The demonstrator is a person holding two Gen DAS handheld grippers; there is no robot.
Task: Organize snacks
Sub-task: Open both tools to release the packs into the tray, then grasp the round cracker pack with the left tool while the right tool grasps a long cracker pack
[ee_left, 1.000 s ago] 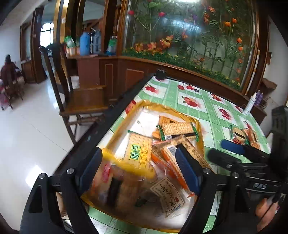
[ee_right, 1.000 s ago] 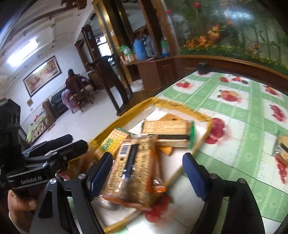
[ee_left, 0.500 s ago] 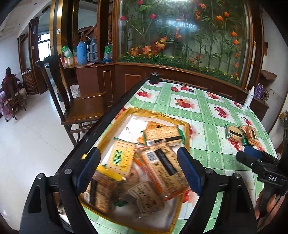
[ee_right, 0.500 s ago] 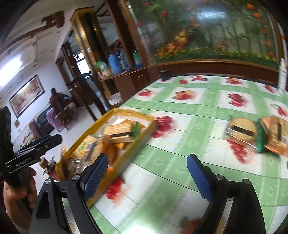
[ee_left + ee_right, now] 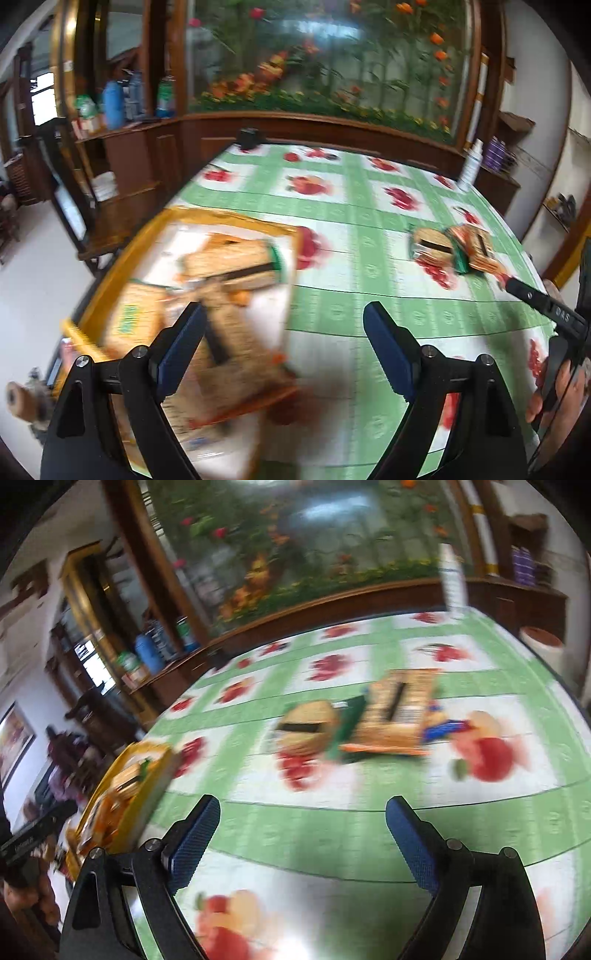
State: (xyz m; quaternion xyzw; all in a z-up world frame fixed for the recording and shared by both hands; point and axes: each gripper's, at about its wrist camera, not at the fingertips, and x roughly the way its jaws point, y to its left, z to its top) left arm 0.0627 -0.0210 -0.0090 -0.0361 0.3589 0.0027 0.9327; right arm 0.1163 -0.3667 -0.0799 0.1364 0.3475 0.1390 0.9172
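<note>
A yellow-rimmed tray [image 5: 110,266] at the table's left holds several cracker packets [image 5: 232,258]; it also shows in the right wrist view [image 5: 122,786]. A round cracker packet [image 5: 308,725] and a square cracker packet [image 5: 400,705] lie loose on the green fruit-print tablecloth; they also show in the left wrist view [image 5: 452,247]. My left gripper [image 5: 282,347] is open and empty above the tray's right edge. My right gripper [image 5: 299,840] is open and empty, short of the loose packets. Both views are motion-blurred.
A white bottle [image 5: 471,166] stands at the table's far right edge. A small black object [image 5: 249,137] sits at the far corner. A wooden cabinet with a flower panel runs behind the table. A wooden chair [image 5: 110,206] stands to the left.
Both grippers have swung right, away from the tray. The right gripper let a cracker packet go into the tray and now faces the loose packets.
</note>
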